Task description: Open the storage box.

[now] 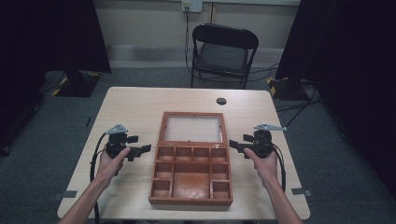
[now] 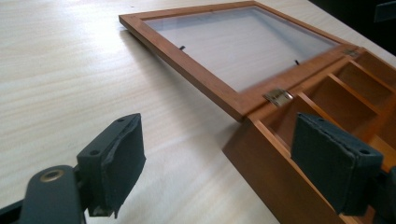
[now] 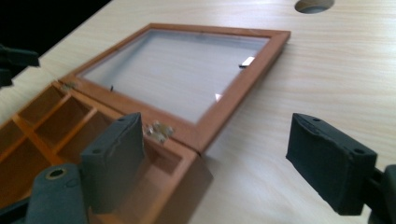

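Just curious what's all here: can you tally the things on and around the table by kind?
Wooden compartment box with its glass lid open flat: 1
Hand-held grippers: 2 (left gripper, right gripper)
Table: 1
Folding chair: 1
Total: 5

Box (image 1: 191, 179) at mid-worktop (image 1: 135, 105), near the front edge, lid (image 1: 191, 128) thrown back flat behind it, hinged along the rear wall. Left gripper (image 1: 140, 149) just left of the rear corner, right gripper (image 1: 236, 146) just right, jaws facing inward, apart from the box. Cable hole (image 1: 221, 101) behind the lid; chair (image 1: 223, 53) beyond the far edge.
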